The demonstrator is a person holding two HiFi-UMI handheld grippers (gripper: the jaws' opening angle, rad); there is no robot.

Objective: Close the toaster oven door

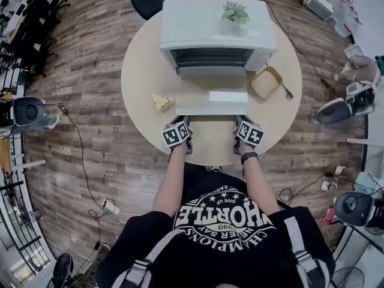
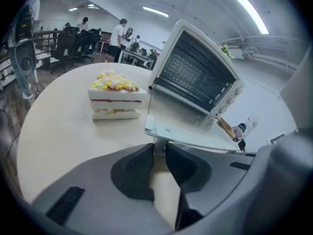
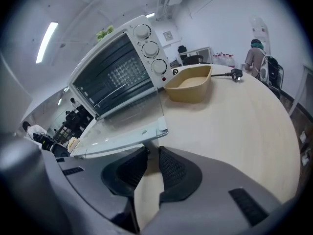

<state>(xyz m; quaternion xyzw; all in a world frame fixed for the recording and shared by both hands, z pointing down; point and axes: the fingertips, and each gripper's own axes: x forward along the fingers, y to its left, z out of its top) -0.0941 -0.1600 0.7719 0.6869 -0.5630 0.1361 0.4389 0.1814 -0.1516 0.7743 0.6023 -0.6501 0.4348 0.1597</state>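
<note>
1. The white toaster oven [image 1: 216, 38] sat on the round beige worktop [image 1: 144, 71], its glass door [image 1: 211, 102] lying open before it.
2. The left gripper [image 1: 183, 122] and right gripper [image 1: 239, 122] had their jaws pinching the door's handle [image 2: 156, 149] at opposite ends, probably to lift it evenly.

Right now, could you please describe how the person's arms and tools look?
The left tool and right tool are smooth grey shells with black textured pads. Each carries a cube of black-and-white square markers. The person wears a black short-sleeved T-shirt with white print, grey shoulder straps, and a dark band on the right wrist.
</note>
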